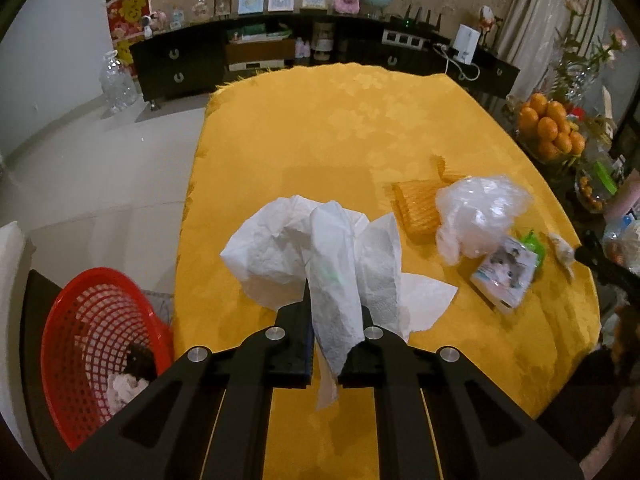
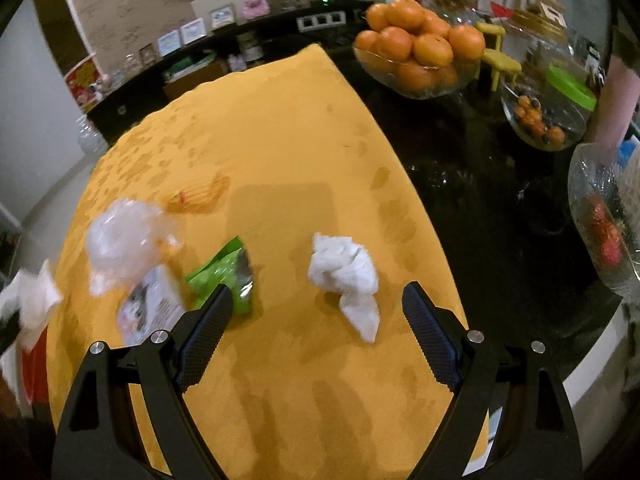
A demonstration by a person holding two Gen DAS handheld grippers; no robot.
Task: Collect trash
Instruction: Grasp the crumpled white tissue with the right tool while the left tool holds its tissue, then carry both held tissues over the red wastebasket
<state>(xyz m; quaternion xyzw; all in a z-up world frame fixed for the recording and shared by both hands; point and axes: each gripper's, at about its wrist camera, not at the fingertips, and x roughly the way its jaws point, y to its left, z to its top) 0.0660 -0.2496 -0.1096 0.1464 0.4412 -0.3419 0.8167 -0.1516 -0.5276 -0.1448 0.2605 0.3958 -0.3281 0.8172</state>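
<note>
While my left gripper (image 1: 334, 312) is clamped tight on a big white paper towel (image 1: 316, 252), the sheet hangs crumpled between the two fingers, most of it billowing ahead of the tips and a tail trailing below them over the yellow tablecloth (image 1: 320, 128). I hold it near the middle of the bunch, I think, so that the loose corners come along instead of dragging. The red basket (image 1: 96, 344) sits just off the table's edge on my left, low and open-topped, with a little rubbish already in its bottom; that looks to me like the place this towel belongs, and it is close enough that a short swing should do. My right gripper (image 2: 316, 312) has its fingers spread wide and holds nothing. It points down at a small crumpled white tissue (image 2: 346, 276) lying on the cloth, which sits between the two fingertips but just ahead of them, not touched by either. I keep the fingers apart so the wad fits between them with room to spare. Further to the left on the cloth wait a green wrapper (image 2: 228, 272), a small printed packet (image 2: 152, 308), a clear plastic bag (image 2: 124, 236) and an orange mesh sleeve (image 2: 200, 196), all near one another and not yet collected.
</note>
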